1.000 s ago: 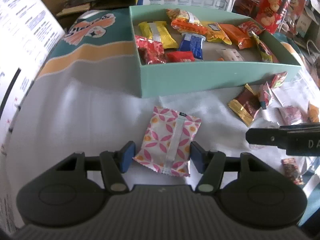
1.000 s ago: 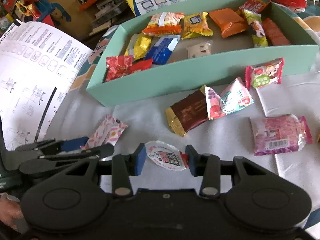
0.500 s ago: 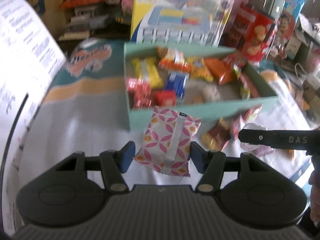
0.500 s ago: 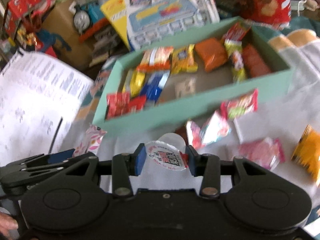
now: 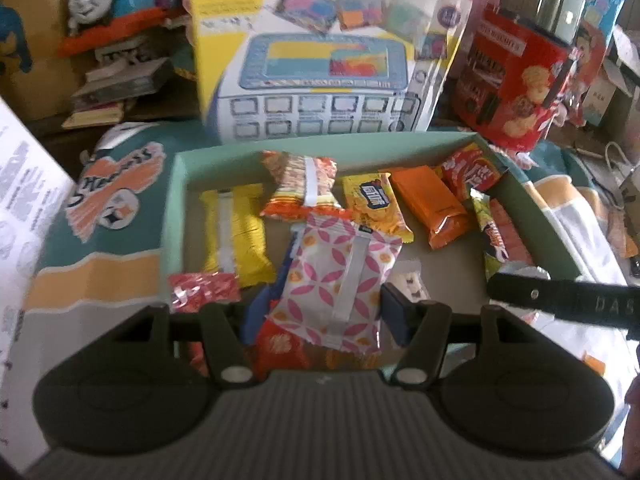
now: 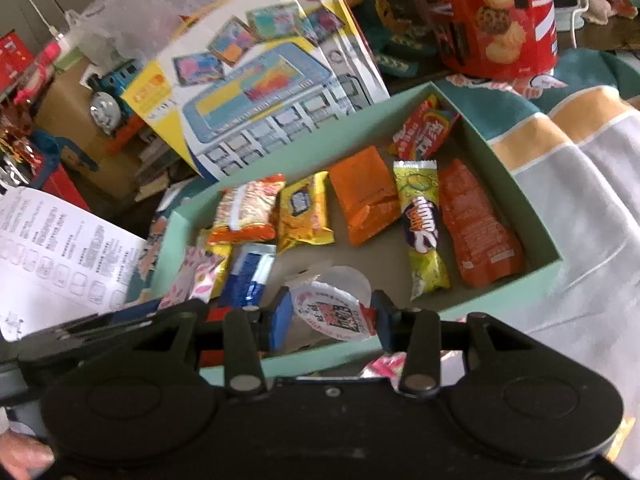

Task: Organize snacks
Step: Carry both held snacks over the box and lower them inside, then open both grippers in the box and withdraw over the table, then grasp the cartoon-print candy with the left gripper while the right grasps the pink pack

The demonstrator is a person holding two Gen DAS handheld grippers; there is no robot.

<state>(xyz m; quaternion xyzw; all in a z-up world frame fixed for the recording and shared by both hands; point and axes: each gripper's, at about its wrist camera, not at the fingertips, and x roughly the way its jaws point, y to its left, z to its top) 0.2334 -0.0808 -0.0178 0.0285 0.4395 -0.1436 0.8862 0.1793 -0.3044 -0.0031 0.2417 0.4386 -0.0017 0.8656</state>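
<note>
While both tongs hover loaded, wrappers crowd the green box [image 6: 516, 184].

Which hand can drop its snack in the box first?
Probably right: the right gripper holds its round foil-lidded jelly cup over bare floor in the mint-green cardboard box; the left's pink-patterned packet hangs above other snacks.

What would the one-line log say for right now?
left gripper: shut on pink flower-pattern packet | right gripper: shut on jelly cup | both above mint-green box | not yet dropped
</note>
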